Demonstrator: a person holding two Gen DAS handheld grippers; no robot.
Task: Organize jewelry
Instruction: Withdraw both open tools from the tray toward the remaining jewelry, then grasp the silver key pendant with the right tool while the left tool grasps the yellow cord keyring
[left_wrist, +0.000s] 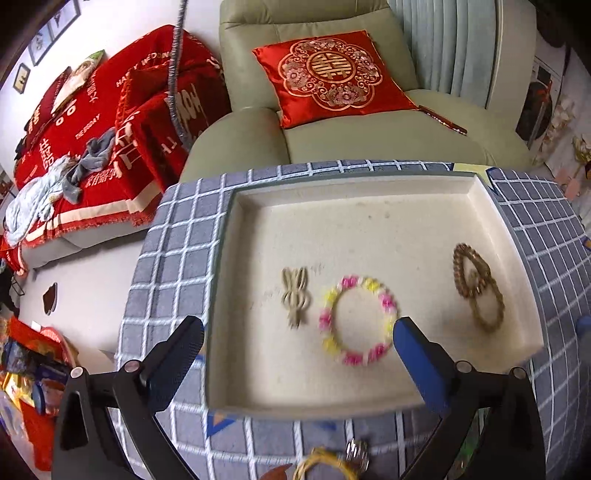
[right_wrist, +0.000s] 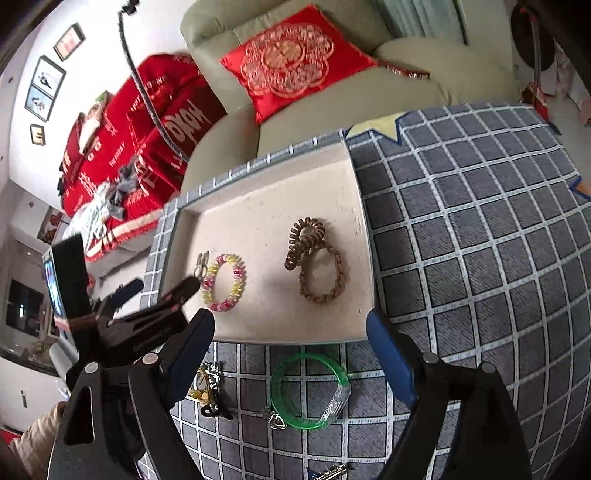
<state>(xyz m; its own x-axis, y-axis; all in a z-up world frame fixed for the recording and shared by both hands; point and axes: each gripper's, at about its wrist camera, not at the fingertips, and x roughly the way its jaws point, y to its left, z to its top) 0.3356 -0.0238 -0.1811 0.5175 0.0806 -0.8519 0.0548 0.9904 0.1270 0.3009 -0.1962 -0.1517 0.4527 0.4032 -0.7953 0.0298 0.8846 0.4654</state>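
A cream tray (left_wrist: 369, 192) (right_wrist: 354, 177) sits on a blue checked cloth. In it lie a beige hair clip (left_wrist: 294, 295) (right_wrist: 201, 263), a pink and yellow bead bracelet (left_wrist: 384, 302) (right_wrist: 240, 275), and a brown coil tie over a braided brown ring (left_wrist: 476, 288) (right_wrist: 334, 266). My left gripper (left_wrist: 297, 339) is open and empty above the tray's near part. My right gripper (right_wrist: 290, 332) is open and empty over the tray's near edge. On the cloth below it lie a green bangle (right_wrist: 279, 376), a clear bracelet (right_wrist: 336, 402), a heart charm (right_wrist: 277, 421) and a small pile of jewelry (right_wrist: 207, 387).
A yellow ring (left_wrist: 325, 463) and a silver piece (left_wrist: 356, 450) lie on the cloth near the left gripper. A green armchair with a red cushion (left_wrist: 332, 74) stands behind the table. A red-covered sofa (left_wrist: 110, 129) is at the left.
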